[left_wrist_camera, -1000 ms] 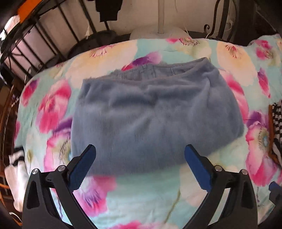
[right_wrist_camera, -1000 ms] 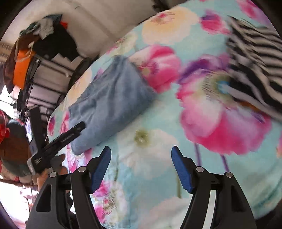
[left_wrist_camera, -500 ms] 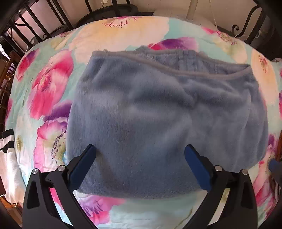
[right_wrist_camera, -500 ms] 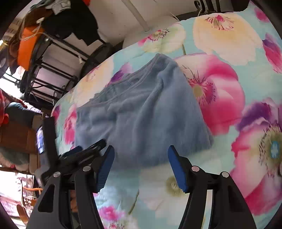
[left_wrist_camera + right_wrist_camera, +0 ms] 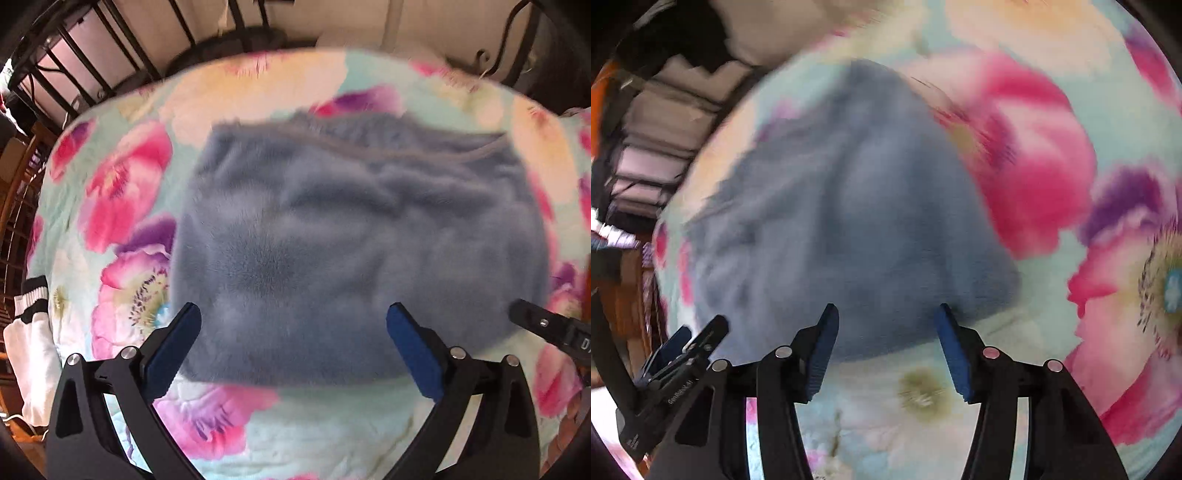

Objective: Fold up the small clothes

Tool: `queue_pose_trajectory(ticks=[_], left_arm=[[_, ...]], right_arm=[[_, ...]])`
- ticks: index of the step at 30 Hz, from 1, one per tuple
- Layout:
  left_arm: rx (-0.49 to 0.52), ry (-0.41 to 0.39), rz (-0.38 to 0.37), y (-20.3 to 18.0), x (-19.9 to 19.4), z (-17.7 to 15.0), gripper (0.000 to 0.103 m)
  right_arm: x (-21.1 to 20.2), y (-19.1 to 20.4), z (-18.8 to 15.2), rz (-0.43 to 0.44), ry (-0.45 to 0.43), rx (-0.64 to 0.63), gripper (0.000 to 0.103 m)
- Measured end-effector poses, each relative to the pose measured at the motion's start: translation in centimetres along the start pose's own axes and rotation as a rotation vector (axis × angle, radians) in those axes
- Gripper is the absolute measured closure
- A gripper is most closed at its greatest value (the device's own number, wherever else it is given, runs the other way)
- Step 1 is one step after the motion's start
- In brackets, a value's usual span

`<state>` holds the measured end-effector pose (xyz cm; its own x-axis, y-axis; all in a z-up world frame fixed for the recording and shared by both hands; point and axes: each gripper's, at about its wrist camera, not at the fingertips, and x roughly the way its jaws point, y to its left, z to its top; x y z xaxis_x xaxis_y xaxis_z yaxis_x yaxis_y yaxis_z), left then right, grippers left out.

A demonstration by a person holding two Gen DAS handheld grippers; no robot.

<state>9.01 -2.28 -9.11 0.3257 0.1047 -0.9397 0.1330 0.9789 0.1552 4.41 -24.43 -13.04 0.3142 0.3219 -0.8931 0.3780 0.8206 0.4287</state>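
My left gripper (image 5: 293,325) is spread wide over the near hem of the blue fleece garment (image 5: 354,243), my right gripper (image 5: 886,325) is closing empty at its near corner; risk: pinching the floral bedspread (image 5: 122,184) beneath with the fleece.

Home bedroom: floral bedspread (image 5: 295,435) under the left gripper (image 5: 293,343), black metal bed rails (image 5: 122,48) beyond it, clothes heaped on a rack (image 5: 665,40) upper-left of the right gripper (image 5: 884,343).
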Motion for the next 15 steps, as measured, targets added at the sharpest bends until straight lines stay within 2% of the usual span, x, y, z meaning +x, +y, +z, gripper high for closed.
queue_pose_trajectory(ticks=[4,7,11,15], left_arm=[[-0.029,-0.008,0.027,0.9,-1.5,-0.2,0.005],[-0.088,0.034,-0.019,2.9,-0.5,0.3,0.005],[-0.136,0.07,-0.081,2.8,1.1,1.3,0.005],[-0.105,0.046,-0.094,1.2,2.0,3.4,0.005]], right_arm=[[-2.3,2.9,-1.0,0.078,-0.036,-0.081,0.046],[-2.5,3.6,-1.2,0.09,-0.04,-0.099,0.046],[-2.2,2.7,0.1,0.123,-0.063,-0.047,0.046],[-1.6,1.9,2.0,0.205,-0.072,0.026,0.046]])
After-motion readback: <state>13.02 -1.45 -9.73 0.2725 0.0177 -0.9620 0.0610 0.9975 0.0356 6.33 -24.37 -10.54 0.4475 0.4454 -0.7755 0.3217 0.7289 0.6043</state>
